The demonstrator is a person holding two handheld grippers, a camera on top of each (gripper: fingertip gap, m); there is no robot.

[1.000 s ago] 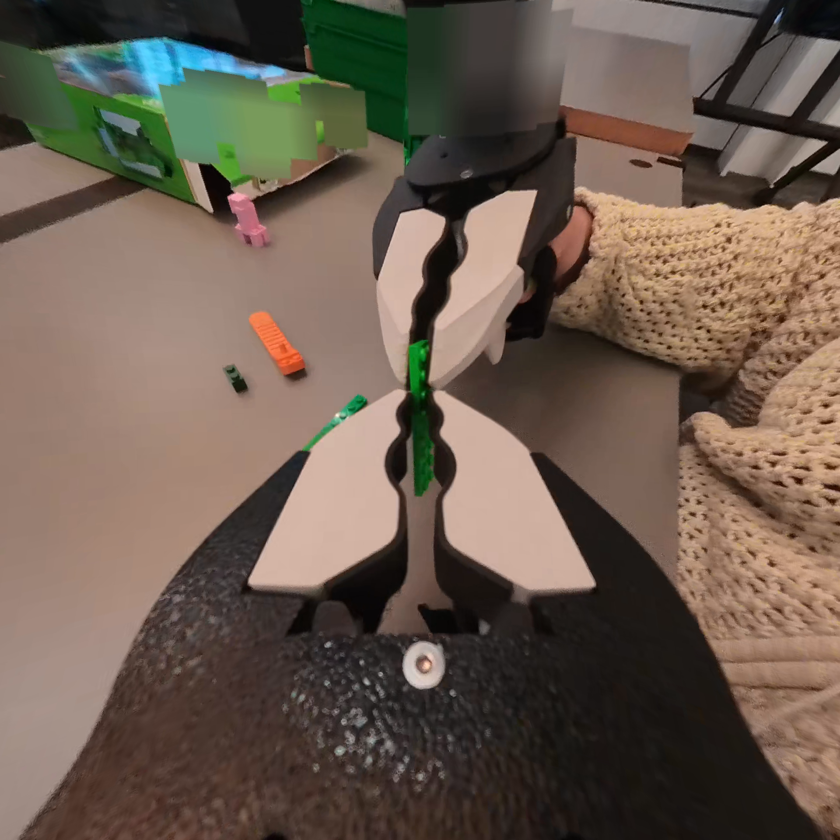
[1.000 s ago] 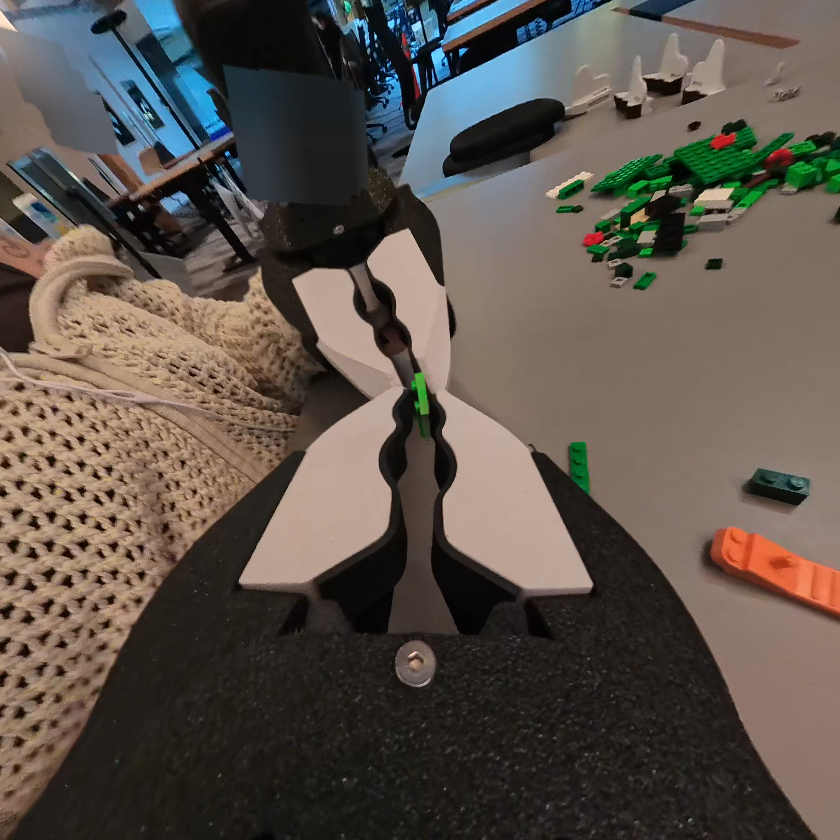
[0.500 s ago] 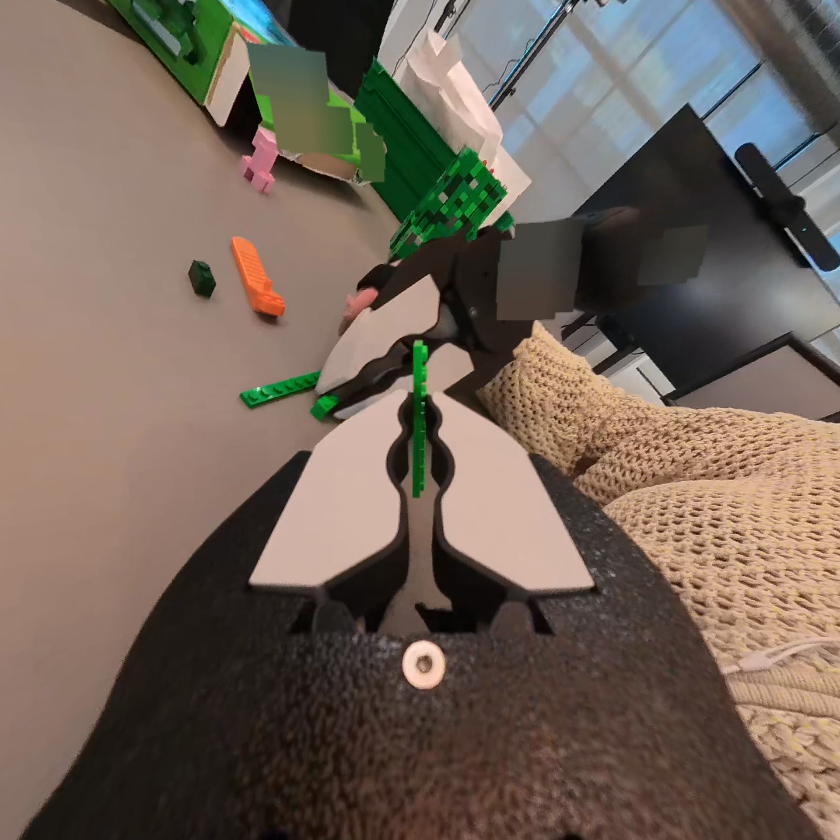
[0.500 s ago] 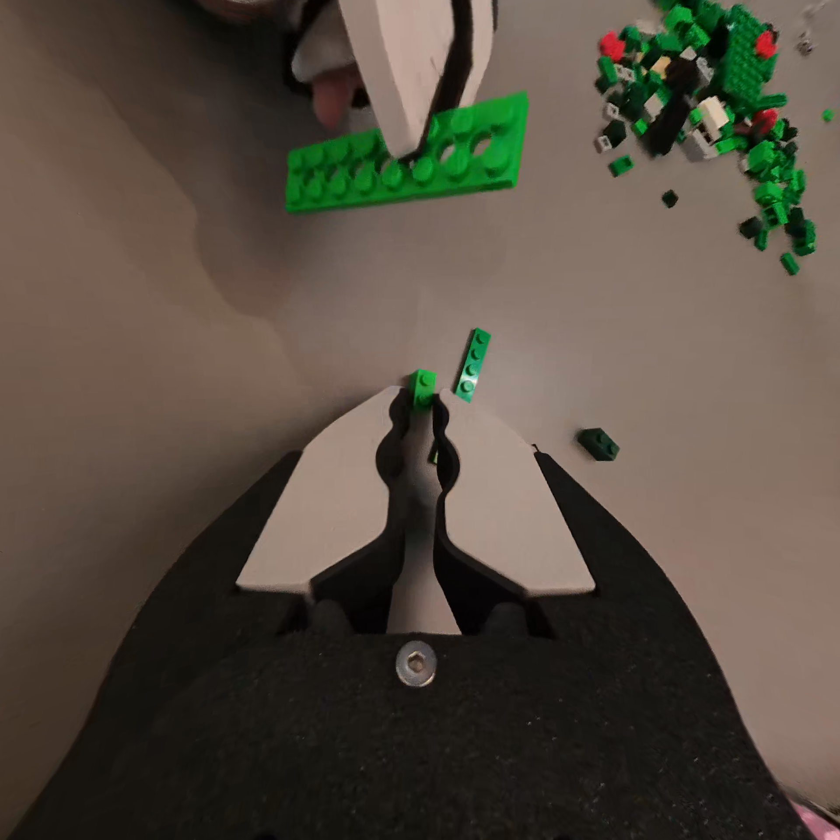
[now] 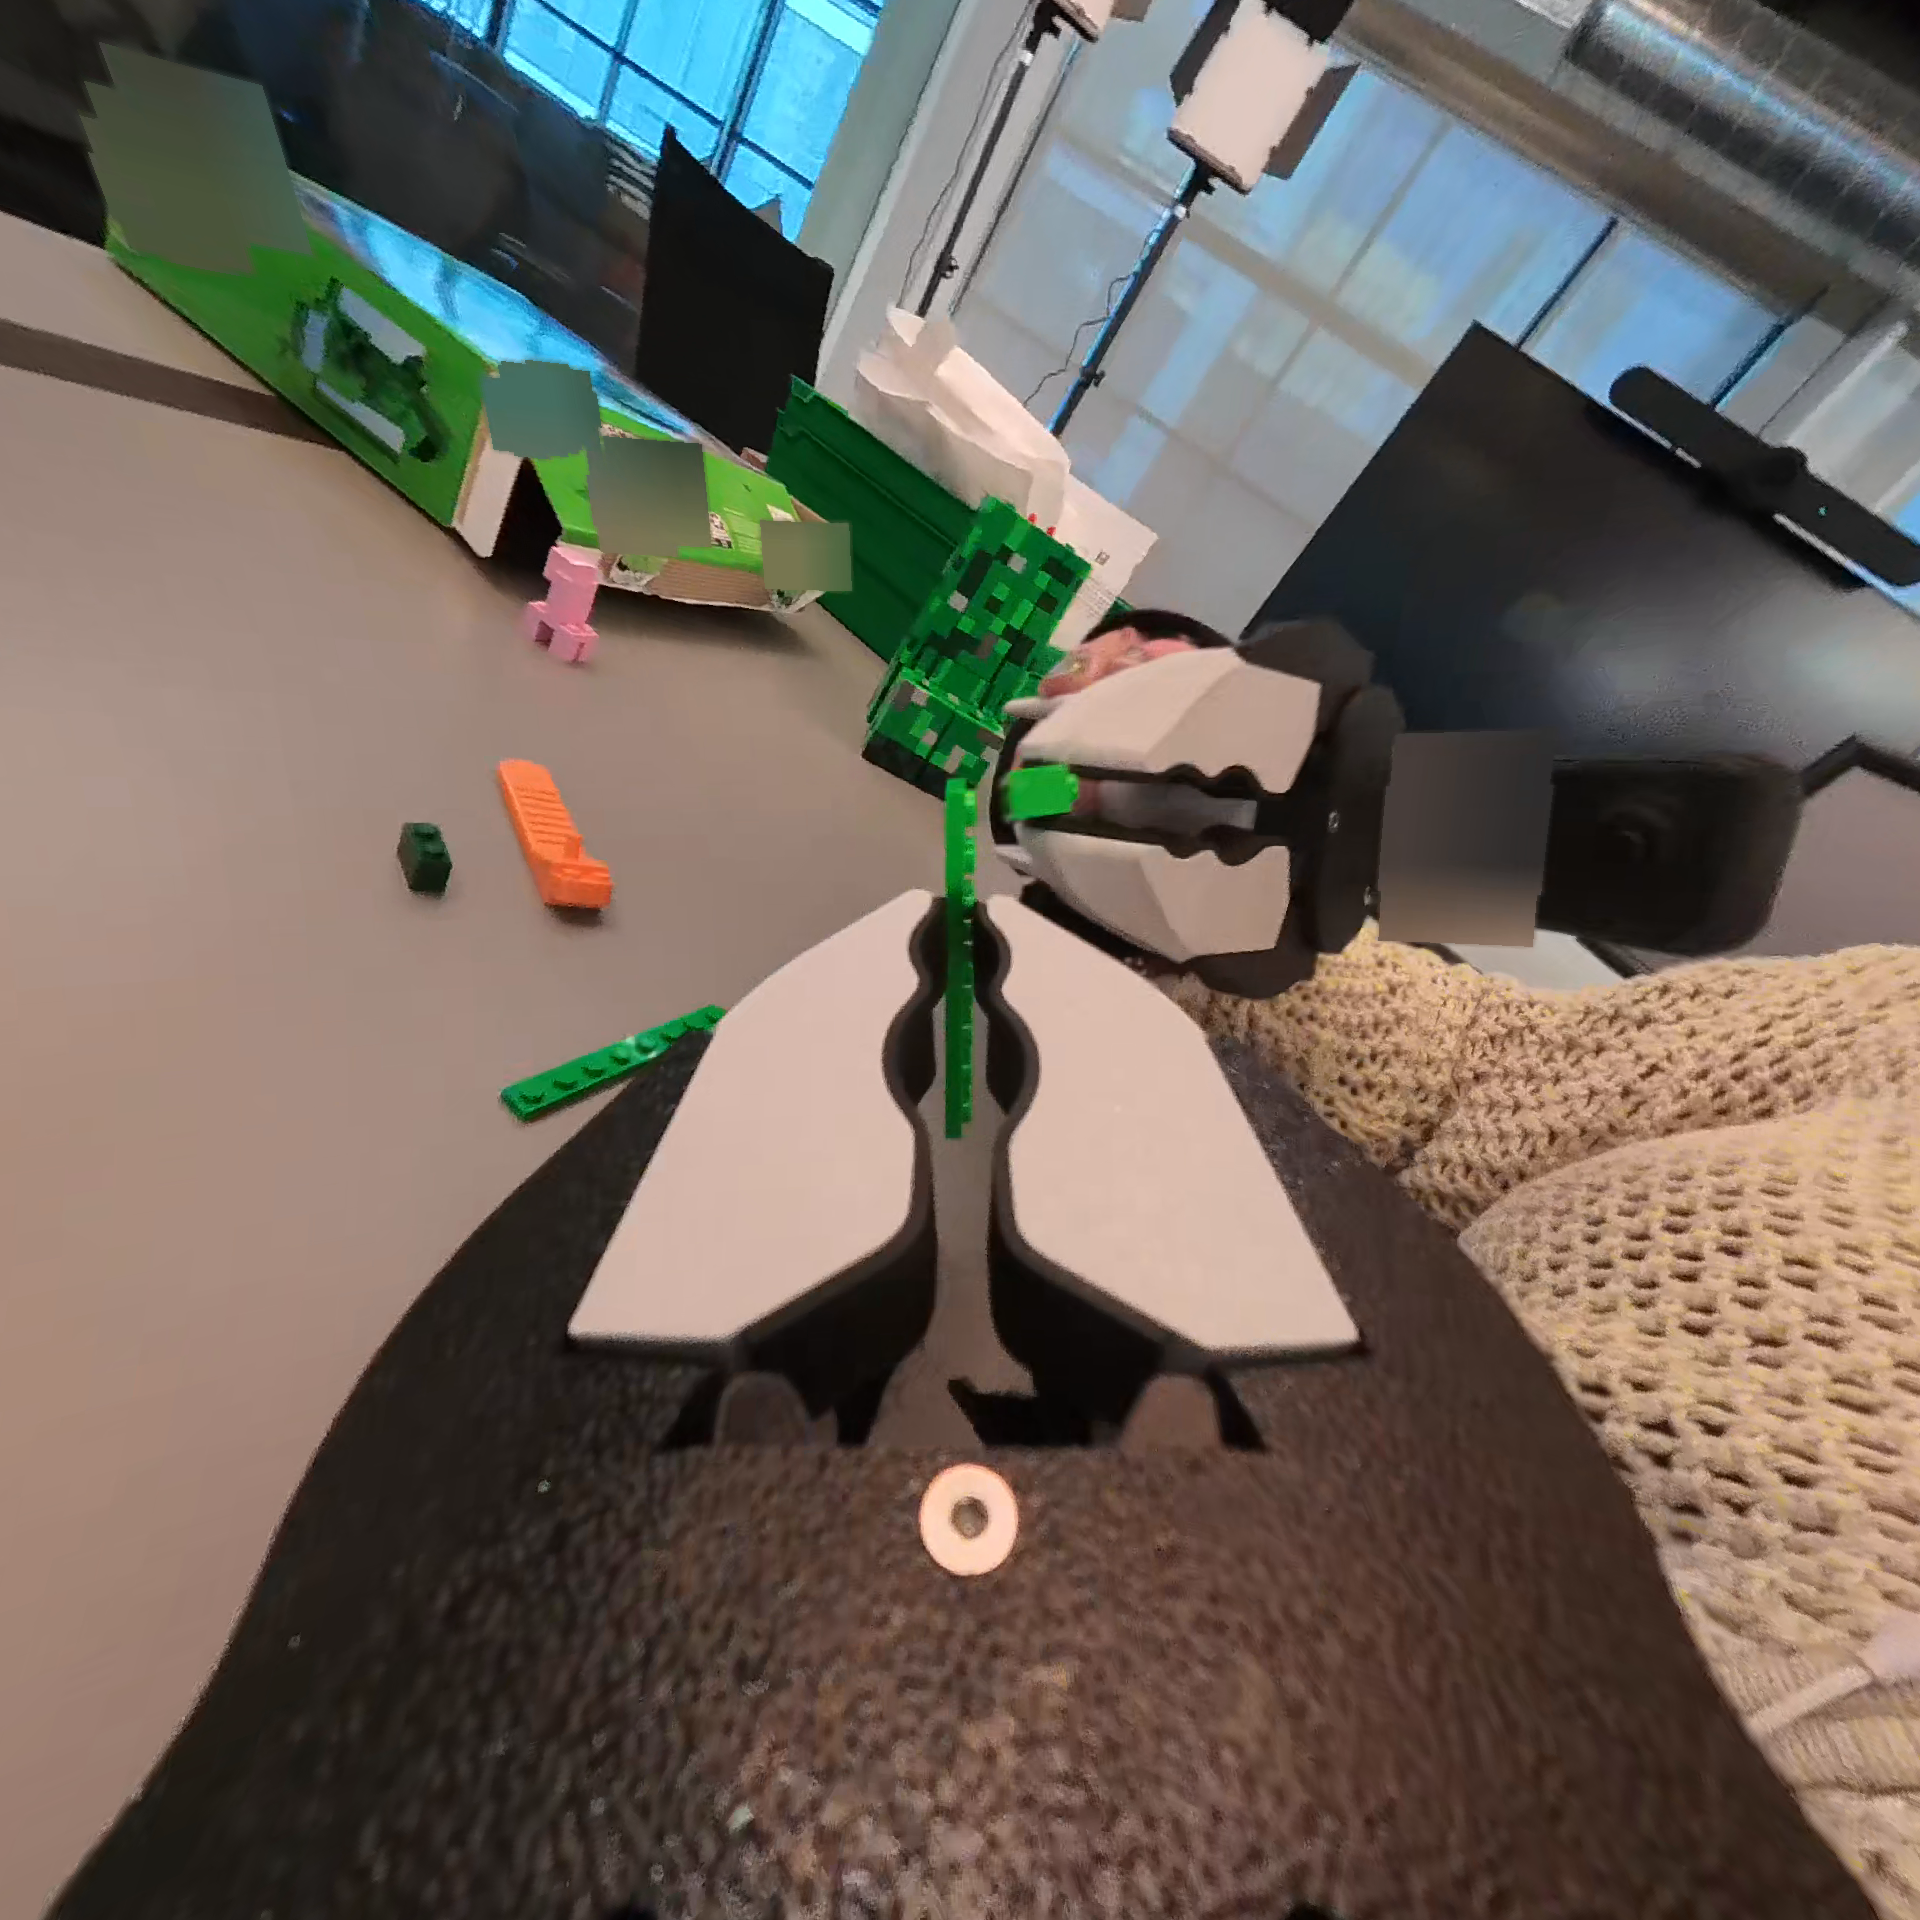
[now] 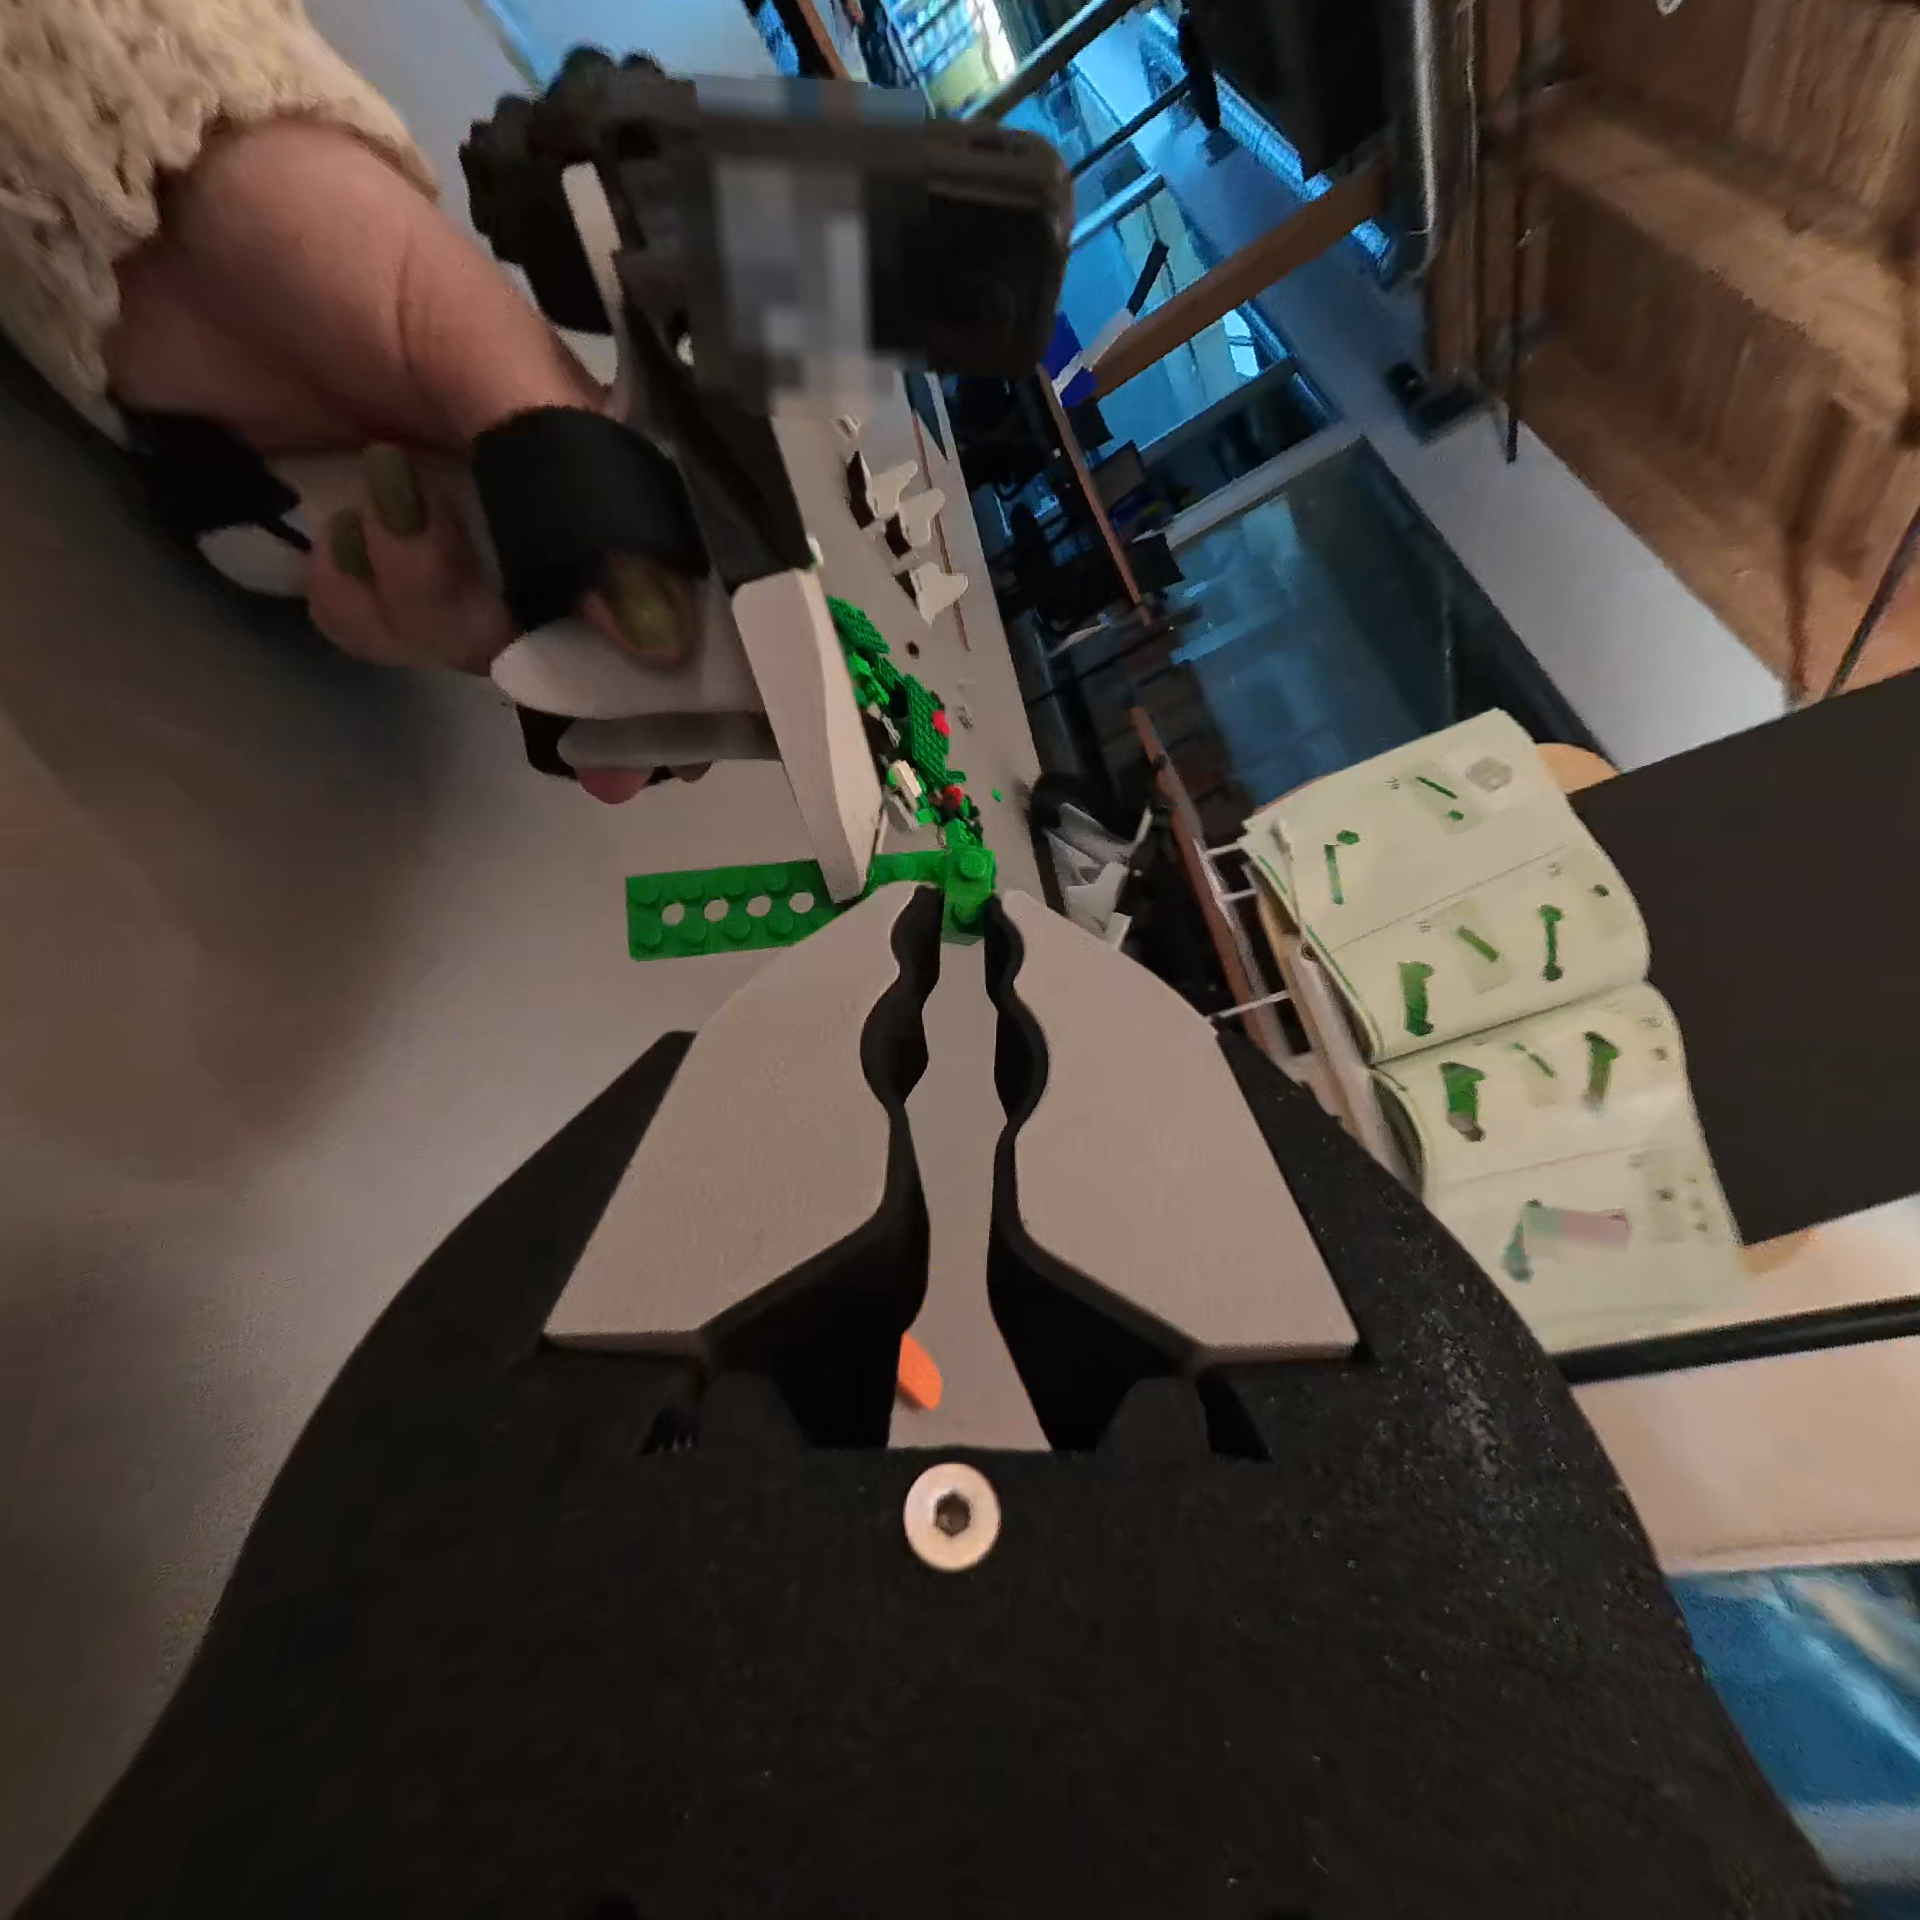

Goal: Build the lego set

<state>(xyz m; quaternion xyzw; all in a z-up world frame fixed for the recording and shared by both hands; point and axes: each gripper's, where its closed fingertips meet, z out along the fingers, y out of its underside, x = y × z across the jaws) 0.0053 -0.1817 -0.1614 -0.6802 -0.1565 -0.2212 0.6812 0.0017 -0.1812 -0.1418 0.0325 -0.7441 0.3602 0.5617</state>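
My left gripper (image 5: 958,906) is shut on a thin green plate (image 5: 958,966), seen edge-on in the left wrist view and held above the table. In the right wrist view the same plate (image 6: 727,914) shows flat with holes, gripped by the left gripper (image 6: 847,878). My right gripper (image 6: 961,902) is shut on a small green brick (image 6: 966,883) whose end meets the plate's right end. In the left wrist view the right gripper (image 5: 1023,800) comes in from the right with the small green brick (image 5: 1039,792) beside the plate's top.
On the table lie a long green plate (image 5: 608,1060), an orange brick separator (image 5: 551,831), a dark green brick (image 5: 424,857) and a pink figure (image 5: 566,618). A built green model (image 5: 977,644) and the set box (image 5: 312,343) stand behind. Loose bricks (image 6: 904,727) and an open instruction booklet (image 6: 1475,997) show in the right wrist view. The grippers are tip to tip, or close to it. Both grippers' tips are roughly 30 cm from the pink figure (image 5: 566,618).
Both grippers have tilted up and come back together. The right gripper, which pointed down over the table, has brought its small green brick against the end of the plate.
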